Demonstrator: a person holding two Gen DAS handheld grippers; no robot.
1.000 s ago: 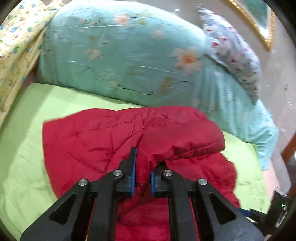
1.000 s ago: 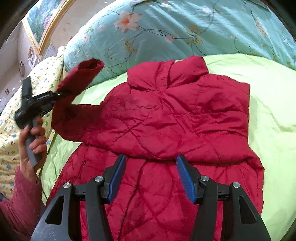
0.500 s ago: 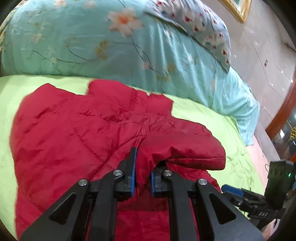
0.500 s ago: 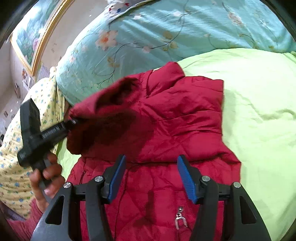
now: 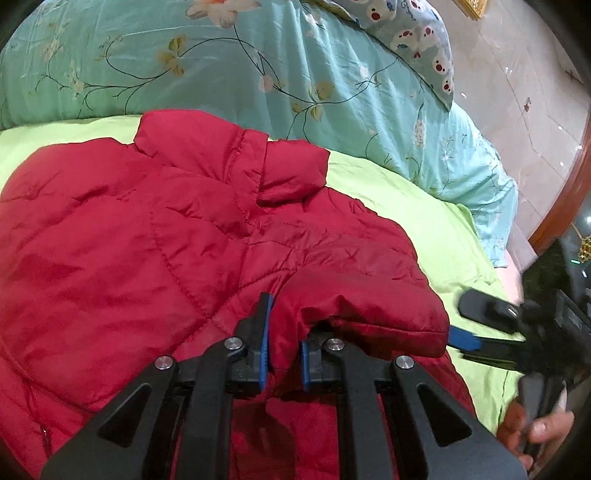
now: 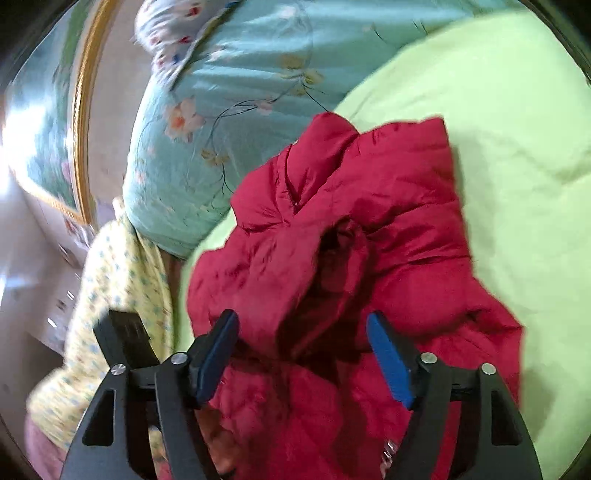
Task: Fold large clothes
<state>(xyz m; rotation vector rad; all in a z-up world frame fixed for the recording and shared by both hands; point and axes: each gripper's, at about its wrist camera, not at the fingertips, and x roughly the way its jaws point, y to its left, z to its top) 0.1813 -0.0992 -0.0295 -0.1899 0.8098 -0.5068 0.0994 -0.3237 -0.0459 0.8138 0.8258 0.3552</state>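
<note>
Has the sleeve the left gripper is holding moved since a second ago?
Yes. The left gripper, shut on the sleeve, has carried it in from beside the yellow sheet to over the red jacket front.

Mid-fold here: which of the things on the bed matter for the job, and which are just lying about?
Job:
red jacket
its sleeve, clamped in the left tongs
right tongs, opening, pressing on nothing

Lying about:
floral quilt
patterned pillow
yellow cloth
green sheet

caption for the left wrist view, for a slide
Left gripper shut on red jacket sleeve, folding it across the jacket on the green sheet.
</note>
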